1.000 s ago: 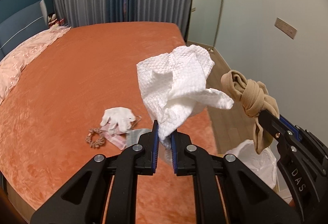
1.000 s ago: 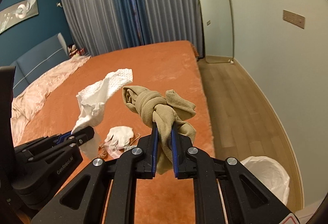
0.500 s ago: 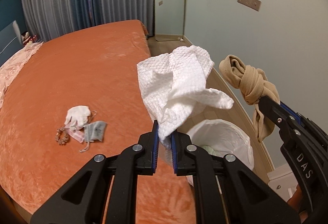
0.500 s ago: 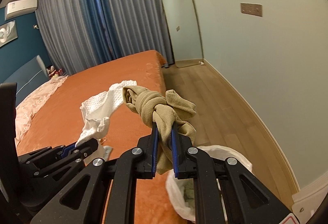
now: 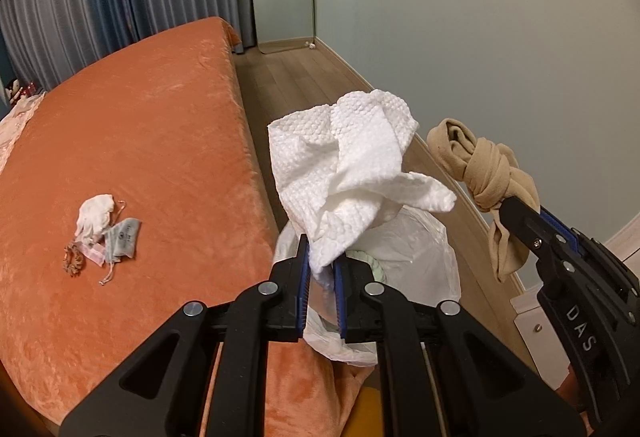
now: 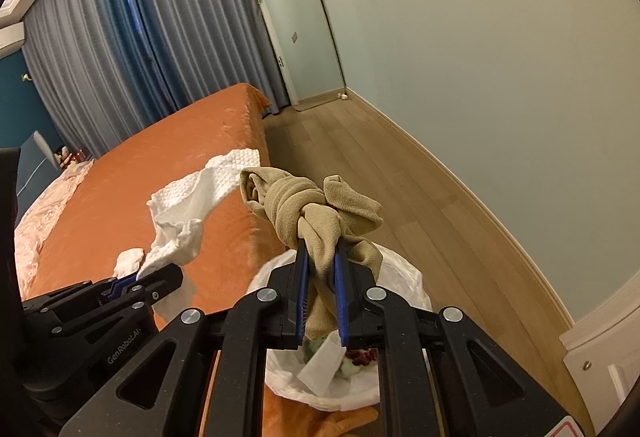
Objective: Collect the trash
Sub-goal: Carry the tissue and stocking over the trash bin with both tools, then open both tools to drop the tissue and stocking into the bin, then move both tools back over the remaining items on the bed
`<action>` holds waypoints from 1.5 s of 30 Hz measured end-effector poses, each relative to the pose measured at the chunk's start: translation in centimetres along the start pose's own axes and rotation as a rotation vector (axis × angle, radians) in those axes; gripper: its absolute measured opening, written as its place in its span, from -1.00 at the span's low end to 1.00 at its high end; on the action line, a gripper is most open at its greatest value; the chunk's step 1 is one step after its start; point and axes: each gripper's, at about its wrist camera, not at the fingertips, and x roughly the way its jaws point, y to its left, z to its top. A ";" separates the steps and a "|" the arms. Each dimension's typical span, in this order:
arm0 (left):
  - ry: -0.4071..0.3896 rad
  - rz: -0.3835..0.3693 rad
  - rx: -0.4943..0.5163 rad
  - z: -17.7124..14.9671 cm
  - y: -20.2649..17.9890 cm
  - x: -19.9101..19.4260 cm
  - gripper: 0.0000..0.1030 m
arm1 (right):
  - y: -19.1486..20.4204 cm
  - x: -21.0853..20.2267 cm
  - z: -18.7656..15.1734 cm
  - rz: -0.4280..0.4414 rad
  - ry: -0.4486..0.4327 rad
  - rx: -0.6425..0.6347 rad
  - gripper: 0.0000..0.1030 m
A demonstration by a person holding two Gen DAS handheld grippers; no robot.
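Bedside bin (image 6: 404, 279) half hidden behind jaws: left pinching paper towel (image 5: 352, 173), right pinching knotted stocking (image 6: 316, 213).

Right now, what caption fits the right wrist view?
Right tongs grip a knotted stocking above the bin.

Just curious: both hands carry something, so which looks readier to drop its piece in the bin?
Probably the right gripper: its knotted beige cloth hangs directly over the lined bin. The left gripper's white paper towel sits nearer the rim.
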 end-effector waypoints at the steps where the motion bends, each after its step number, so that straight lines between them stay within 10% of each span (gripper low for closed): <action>1: 0.007 -0.002 0.004 -0.1 -0.4 0.4 -0.79 | -0.4 0.2 -0.3 -0.002 0.006 0.011 -0.78; 8: 0.034 -0.012 0.019 -0.6 -1.6 2.5 -0.70 | -1.9 0.9 -1.3 -0.016 0.027 0.033 -0.78; 13: 0.012 0.013 0.017 -0.7 -1.8 2.7 -0.09 | -2.1 1.6 -1.3 -0.020 0.039 0.040 -0.78; 23: 0.008 0.035 0.009 -0.5 -0.4 2.9 -0.03 | -0.8 3.2 -1.2 -0.005 0.062 0.028 -0.77; 30: -0.007 0.061 -0.016 -0.4 1.0 2.4 0.10 | 0.3 3.4 -1.3 -0.006 0.045 0.003 -0.11; 45: -0.017 0.100 -0.092 -1.4 5.5 1.3 0.14 | 4.1 2.8 -1.6 -0.010 0.034 -0.067 0.20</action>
